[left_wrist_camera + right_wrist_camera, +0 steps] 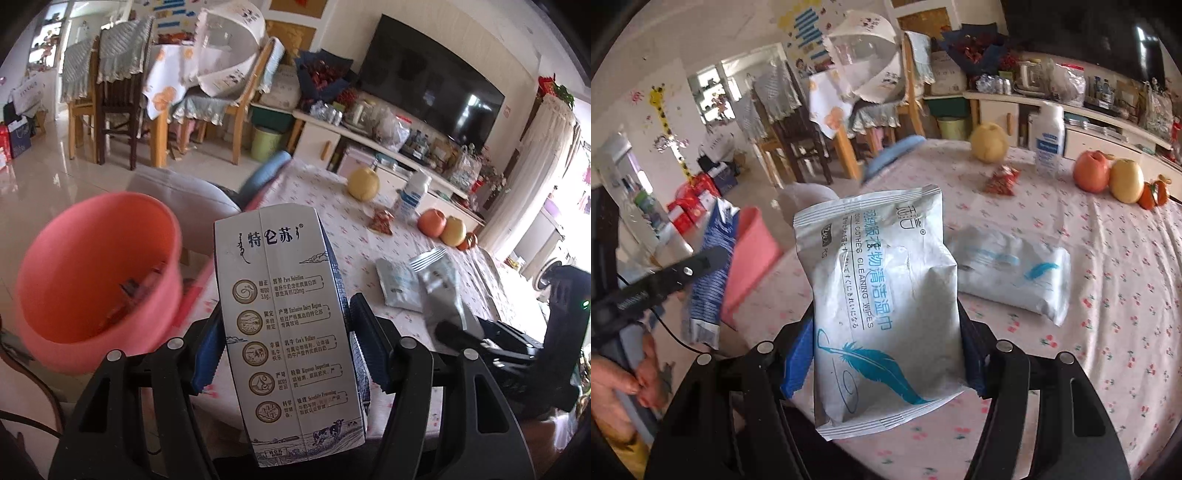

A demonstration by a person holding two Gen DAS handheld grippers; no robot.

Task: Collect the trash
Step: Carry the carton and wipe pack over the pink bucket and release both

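My left gripper is shut on a white and blue milk carton and holds it upright beside the pink trash bin, which stands left of the table edge. My right gripper is shut on a silver wet-wipes pack held above the table. A second wipes pack lies flat on the floral tablecloth. A small red wrapper lies further back. In the right wrist view the carton and bin show at the left.
A pear, a white bottle, an apple and other fruit stand at the table's far side. Chairs, a dining table and a TV cabinet stand beyond. A grey stool is behind the bin.
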